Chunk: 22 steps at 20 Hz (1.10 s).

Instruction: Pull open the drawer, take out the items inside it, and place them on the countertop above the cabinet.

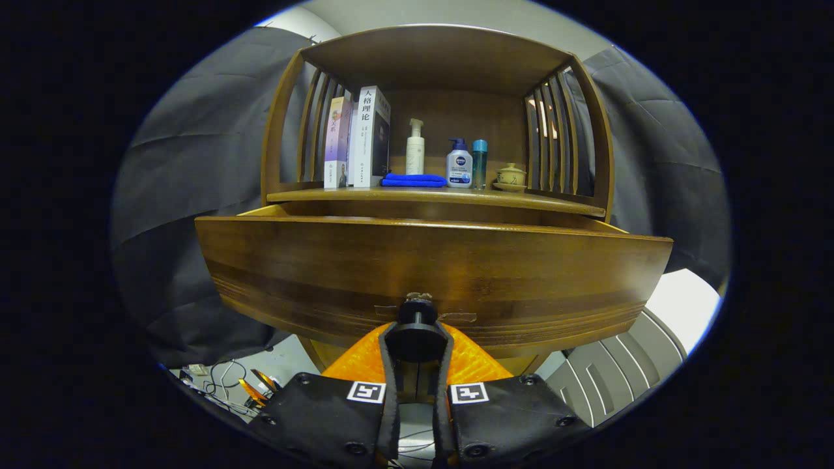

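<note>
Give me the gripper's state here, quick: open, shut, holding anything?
Gripper: shut on the round black knob of the brown wooden drawer, which is pulled partway out.

The tool has two black fingers with narrow upright edges. Behind them sit ribbed orange panels. Each finger rises from a broad black plate fastened with dark round screws, and each plate carries a white square marker printed with a black block pattern near its inner corner.
</note>
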Available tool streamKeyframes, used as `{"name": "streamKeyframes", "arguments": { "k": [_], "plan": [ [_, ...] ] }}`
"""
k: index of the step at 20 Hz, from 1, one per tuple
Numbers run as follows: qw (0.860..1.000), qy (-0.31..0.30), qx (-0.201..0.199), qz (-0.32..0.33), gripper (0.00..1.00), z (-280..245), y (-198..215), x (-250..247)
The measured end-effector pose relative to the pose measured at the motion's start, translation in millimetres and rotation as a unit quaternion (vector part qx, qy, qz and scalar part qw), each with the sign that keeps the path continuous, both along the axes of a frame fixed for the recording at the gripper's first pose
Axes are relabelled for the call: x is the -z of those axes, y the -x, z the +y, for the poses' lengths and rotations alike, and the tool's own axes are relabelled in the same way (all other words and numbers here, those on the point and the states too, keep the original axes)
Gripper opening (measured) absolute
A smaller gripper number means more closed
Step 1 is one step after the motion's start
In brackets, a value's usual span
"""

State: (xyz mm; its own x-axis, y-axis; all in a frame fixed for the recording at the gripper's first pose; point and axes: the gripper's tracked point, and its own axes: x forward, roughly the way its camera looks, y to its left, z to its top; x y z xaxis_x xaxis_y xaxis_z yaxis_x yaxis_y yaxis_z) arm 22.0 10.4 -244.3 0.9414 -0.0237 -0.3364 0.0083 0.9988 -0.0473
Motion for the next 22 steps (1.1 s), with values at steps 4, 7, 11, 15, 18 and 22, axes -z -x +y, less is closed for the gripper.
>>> {"name": "streamKeyframes", "arguments": {
  "k": [4, 7, 11, 15, 18, 22],
  "plan": [
    [1.0, 0.009, -0.015, -0.001, 0.22, 2.2, 15.3, 0.3],
    [1.0, 0.001, -0.02, 0.008, 0.22, 3.1, 26.0, 1.9],
    [1.0, 0.007, -0.025, 0.006, 0.23, 4.0, 33.7, 1.7],
    [1.0, 0.0, -0.023, 0.009, 0.22, 4.8, 36.0, 2.3],
    [1.0, 0.001, -0.021, 0.016, 0.22, 4.2, 37.6, 1.9],
    [0.999, -0.016, -0.035, 0.032, 0.46, 8.0, 40.2, -2.5]
  ]
}}
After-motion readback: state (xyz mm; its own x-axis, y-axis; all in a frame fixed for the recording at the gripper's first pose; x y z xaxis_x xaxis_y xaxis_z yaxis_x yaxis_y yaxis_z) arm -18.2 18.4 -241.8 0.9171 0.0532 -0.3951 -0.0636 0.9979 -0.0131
